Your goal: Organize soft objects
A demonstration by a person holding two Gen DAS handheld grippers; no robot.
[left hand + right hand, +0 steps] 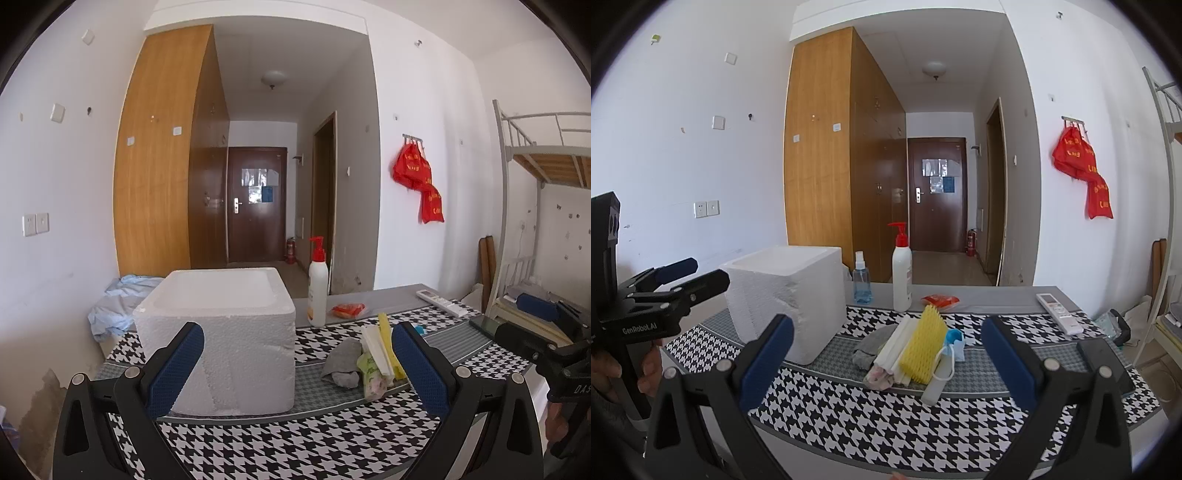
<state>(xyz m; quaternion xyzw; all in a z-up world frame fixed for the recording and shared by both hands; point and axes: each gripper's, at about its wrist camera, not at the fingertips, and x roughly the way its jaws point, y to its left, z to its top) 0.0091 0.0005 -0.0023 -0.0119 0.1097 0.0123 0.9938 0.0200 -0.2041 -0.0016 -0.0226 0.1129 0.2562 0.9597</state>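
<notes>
A white foam box (221, 332) (786, 299) stands open-topped on the houndstooth table mat (295, 443) (886, 417). To its right lies a pile of soft things: a grey cloth (341, 362) (871, 345), a yellow foam net (921, 349) (388, 343), white foam sheets (895, 350), a blue face mask (955, 345) and a floral pouch (371, 376). My left gripper (295, 373) is open and empty in front of the box. My right gripper (886, 365) is open and empty in front of the pile.
A white pump bottle (317, 288) (901, 273), a blue spray bottle (861, 282), a red packet (349, 309) (940, 300) and a white remote (441, 302) (1058, 312) sit toward the back. A phone (487, 325) lies right. A bunk bed (535, 206) stands at right.
</notes>
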